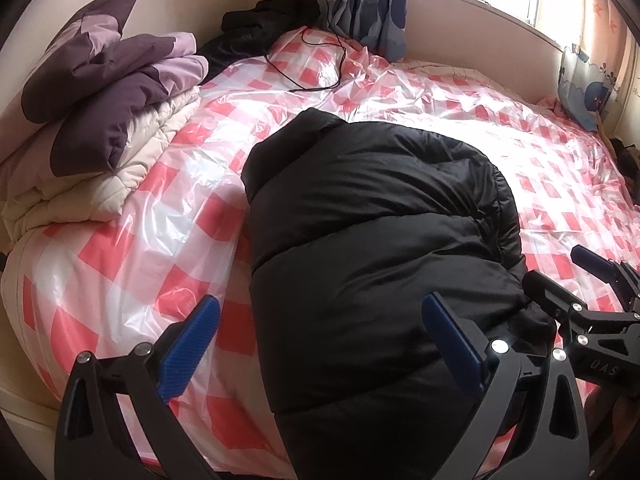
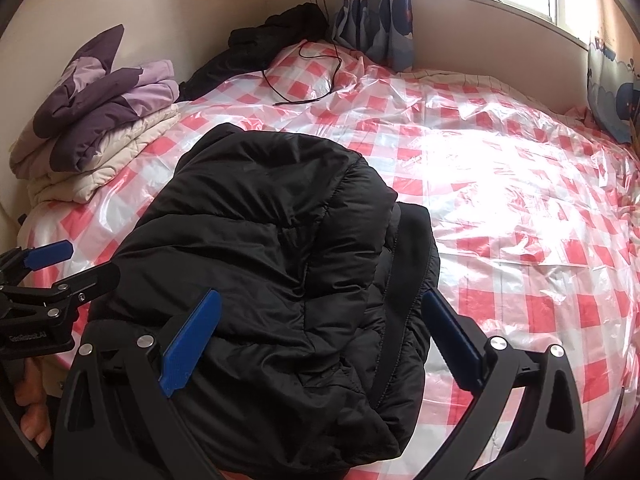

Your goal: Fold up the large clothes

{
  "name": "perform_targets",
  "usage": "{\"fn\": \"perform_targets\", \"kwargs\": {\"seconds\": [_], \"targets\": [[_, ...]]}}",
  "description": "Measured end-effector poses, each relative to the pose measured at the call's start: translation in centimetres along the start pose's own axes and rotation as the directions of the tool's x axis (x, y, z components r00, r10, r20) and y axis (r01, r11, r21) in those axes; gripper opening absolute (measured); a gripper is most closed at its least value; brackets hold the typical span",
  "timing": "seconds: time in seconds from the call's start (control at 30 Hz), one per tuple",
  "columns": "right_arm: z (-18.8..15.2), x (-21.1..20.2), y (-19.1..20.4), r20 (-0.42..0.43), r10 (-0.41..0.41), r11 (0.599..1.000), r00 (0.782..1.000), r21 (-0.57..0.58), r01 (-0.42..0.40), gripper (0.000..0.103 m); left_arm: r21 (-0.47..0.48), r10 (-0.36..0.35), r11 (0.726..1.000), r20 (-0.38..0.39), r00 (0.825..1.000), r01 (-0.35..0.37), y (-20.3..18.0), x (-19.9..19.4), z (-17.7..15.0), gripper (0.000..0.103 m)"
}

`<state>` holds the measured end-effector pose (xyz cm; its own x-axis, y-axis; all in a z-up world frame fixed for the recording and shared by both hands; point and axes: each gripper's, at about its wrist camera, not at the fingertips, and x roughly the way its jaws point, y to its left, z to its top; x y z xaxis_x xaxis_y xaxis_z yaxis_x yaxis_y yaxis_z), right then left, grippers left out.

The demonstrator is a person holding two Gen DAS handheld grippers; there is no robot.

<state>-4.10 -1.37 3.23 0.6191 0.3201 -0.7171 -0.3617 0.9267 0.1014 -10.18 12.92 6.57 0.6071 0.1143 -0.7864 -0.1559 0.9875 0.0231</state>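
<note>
A black puffer jacket [image 1: 360, 240] [image 2: 280, 260] lies folded into a thick bundle on the near part of the bed. My left gripper [image 1: 320, 344] is open over the jacket's near left edge. One blue pad is over the bed cover and the other over the jacket, with nothing held. My right gripper [image 2: 320, 340] is open wide over the jacket's near right part, empty. Each gripper also shows in the other's view: the right gripper [image 1: 568, 276] by the jacket's right side, the left gripper [image 2: 76, 266] by its left side.
The bed is covered by a glossy pink-and-white checked plastic sheet [image 1: 480, 128] [image 2: 500, 200]. Folded purple and cream quilts [image 1: 100, 120] [image 2: 92, 120] are stacked at the left. Dark clothing [image 1: 272, 16] and a black cable [image 1: 320, 64] lie near the far wall. Curtains and a window are behind.
</note>
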Motion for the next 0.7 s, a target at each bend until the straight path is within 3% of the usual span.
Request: {"fn": "perform_targets", "kwargs": {"seconds": [0.7], "targets": [[-0.07,0.35,0.09,-0.017,0.025,1.000,1.000,0.005,-0.025,0.097,-0.003,-0.003,1.000,-0.019,1.000,0.003,0.06,0.27,0.18,0.096]]}}
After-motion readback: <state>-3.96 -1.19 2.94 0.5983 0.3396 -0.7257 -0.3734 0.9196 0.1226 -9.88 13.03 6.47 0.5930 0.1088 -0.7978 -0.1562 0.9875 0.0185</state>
